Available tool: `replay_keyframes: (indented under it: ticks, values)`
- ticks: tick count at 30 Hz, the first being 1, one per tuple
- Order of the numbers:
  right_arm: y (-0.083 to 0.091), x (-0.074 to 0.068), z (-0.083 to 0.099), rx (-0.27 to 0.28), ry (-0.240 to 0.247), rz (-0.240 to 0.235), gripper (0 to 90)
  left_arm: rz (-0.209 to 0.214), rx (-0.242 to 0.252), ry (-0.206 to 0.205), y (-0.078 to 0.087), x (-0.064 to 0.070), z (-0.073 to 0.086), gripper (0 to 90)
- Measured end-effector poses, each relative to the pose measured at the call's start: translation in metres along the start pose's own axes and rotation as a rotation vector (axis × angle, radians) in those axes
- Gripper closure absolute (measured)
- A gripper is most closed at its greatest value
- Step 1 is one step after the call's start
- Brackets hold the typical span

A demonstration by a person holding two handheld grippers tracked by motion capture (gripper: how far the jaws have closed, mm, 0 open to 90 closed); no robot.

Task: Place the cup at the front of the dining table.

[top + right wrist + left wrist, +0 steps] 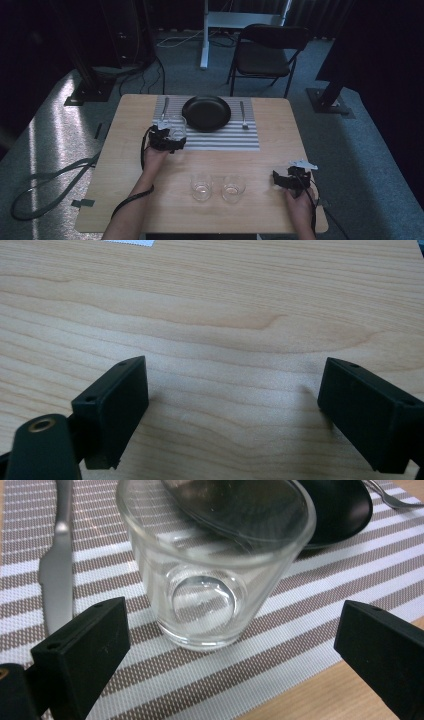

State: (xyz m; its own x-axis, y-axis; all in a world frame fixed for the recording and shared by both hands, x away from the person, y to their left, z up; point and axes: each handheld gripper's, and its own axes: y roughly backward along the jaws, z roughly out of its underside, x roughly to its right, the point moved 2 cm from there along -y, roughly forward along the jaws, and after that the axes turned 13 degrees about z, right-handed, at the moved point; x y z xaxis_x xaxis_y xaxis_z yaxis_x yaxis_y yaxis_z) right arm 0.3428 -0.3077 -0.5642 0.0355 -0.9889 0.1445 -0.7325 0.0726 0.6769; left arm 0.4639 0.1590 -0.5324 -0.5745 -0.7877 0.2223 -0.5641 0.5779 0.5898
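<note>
A clear glass tumbler (pixel 212 575) stands upright on the striped placemat (pixel 325 580), just ahead of my left gripper (pixel 230 650). That gripper is open, its jaws wide on either side of the glass and apart from it. In the high view the same glass (pixel 177 126) sits at the mat's left part, with the left gripper (pixel 167 140) right behind it. My right gripper (pixel 291 179) rests open near the table's right front, over bare wood (pixel 225 330), with nothing between its jaws.
A black plate (pixel 206 113) sits mid-mat, a knife (pixel 164 108) to its left and a fork (pixel 243 115) to its right. Two more glasses (pixel 201 186) (pixel 233 187) stand on the table's front middle. A black chair (pixel 267 52) stands beyond the table.
</note>
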Motion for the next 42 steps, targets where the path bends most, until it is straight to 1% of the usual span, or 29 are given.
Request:
replay_keyframes:
  ticks: [2, 6, 13, 16, 18, 26, 27, 29, 35, 37, 39, 40, 42]
  values:
    - [0.000, 0.000, 0.000, 0.000, 0.000, 0.000, 12.2, 0.000, 0.000, 0.000, 0.000, 0.000, 0.000, 1.9]
    - [0.000, 0.000, 0.000, 0.000, 0.000, 0.000, 12.2, 0.016, -0.005, -0.010, 0.005, 0.003, 0.006, 1.9]
    - [0.000, 0.000, 0.000, 0.000, 0.000, 0.000, 12.2, 0.030, -0.001, -0.017, 0.012, 0.006, 0.008, 1.9]
    - [0.000, 0.000, 0.000, 0.000, 0.000, 0.000, 12.2, 0.037, -0.001, -0.029, 0.016, 0.008, 0.009, 1.9]
    - [0.000, 0.000, 0.000, 0.000, 0.000, 0.000, 12.2, 0.037, 0.011, -0.023, 0.019, 0.008, 0.012, 2.0]
    - [0.000, 0.000, 0.000, 0.000, 0.000, 0.000, 12.2, 0.034, 0.010, -0.016, 0.028, 0.007, 0.021, 2.0]
    - [0.000, 0.000, 0.000, 0.000, 0.000, 0.000, 12.2, 0.034, 0.011, -0.013, 0.031, 0.007, 0.025, 2.0]
    - [0.000, 0.000, 0.000, 0.000, 0.000, 0.000, 12.2, 0.043, 0.020, -0.003, 0.033, 0.007, 0.028, 1.9]
    - [0.000, 0.000, 0.000, 0.000, 0.000, 0.000, 12.2, 0.047, 0.015, -0.016, 0.040, 0.010, 0.032, 1.9]
    - [0.000, 0.000, 0.000, 0.000, 0.000, 0.000, 12.2, 0.062, 0.016, -0.015, 0.043, 0.010, 0.033, 1.9]
    - [0.000, 0.000, 0.000, 0.000, 0.000, 0.000, 12.3, 0.061, 0.015, -0.020, 0.045, 0.011, 0.033, 1.9]
    - [0.000, 0.000, 0.000, 0.000, 0.000, 0.000, 12.2, 0.057, 0.007, -0.031, 0.047, 0.012, 0.035, 1.9]
    - [0.000, 0.000, 0.000, 0.000, 0.000, 0.000, 12.2, 0.058, 0.007, -0.031, 0.051, 0.012, 0.038, 1.9]
